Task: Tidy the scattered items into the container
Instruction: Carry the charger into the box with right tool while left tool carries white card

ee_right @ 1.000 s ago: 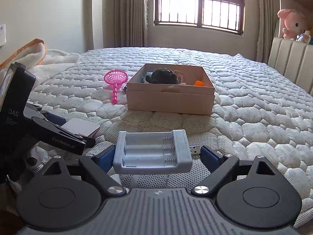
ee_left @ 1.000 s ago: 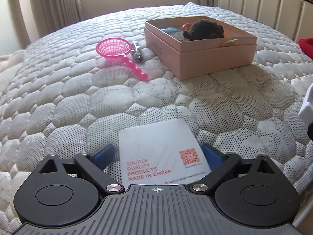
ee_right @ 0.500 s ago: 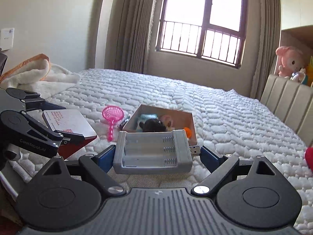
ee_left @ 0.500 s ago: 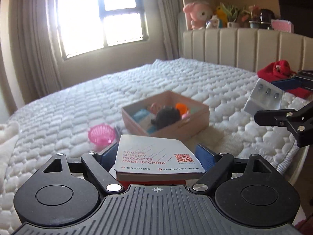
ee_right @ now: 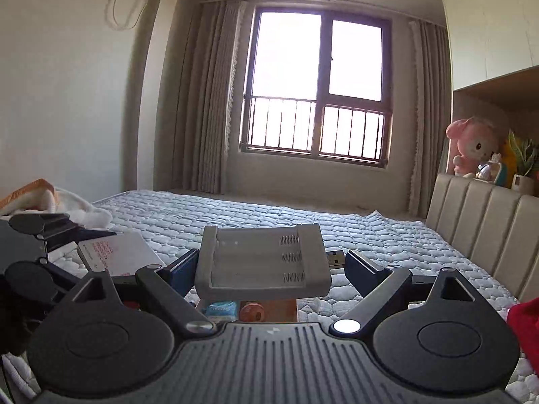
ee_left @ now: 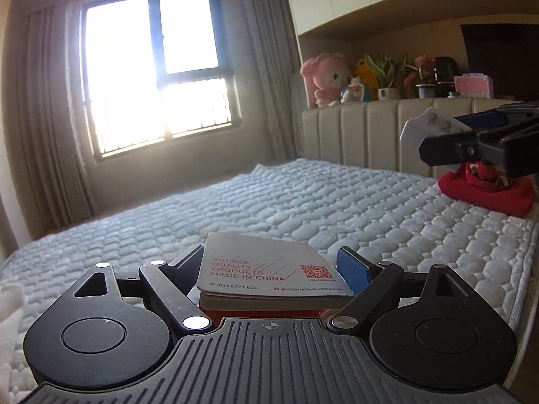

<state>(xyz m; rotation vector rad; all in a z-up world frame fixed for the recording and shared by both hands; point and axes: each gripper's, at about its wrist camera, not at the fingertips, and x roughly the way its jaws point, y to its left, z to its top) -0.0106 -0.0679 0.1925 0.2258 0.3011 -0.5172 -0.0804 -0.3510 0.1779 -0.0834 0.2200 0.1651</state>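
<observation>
My left gripper (ee_left: 271,261) is shut on a small notebook (ee_left: 266,266) with a white printed cover and a red underside, held level above the quilted bed (ee_left: 303,202). My right gripper (ee_right: 273,259) is shut on a white battery charger (ee_right: 262,262) with a USB plug on its right side. In the left wrist view the charger (ee_left: 421,128) hangs at the far right, higher than the notebook. In the right wrist view only a strip of the open cardboard box (ee_right: 283,309) shows below the charger, with a blue packet (ee_right: 222,309) inside. The notebook (ee_right: 114,252) is to the left.
A red bundle (ee_left: 488,195) lies on the bed near the padded headboard (ee_left: 370,134). A white and orange blanket (ee_right: 50,198) is heaped at the bed's left side. Plush toys and plants stand on the shelf (ee_left: 387,80) behind the headboard.
Both grippers have risen off the bed with the notebook and the charger, and both views have tipped upward. The box and the pink strainer have dropped out of the left wrist view.
</observation>
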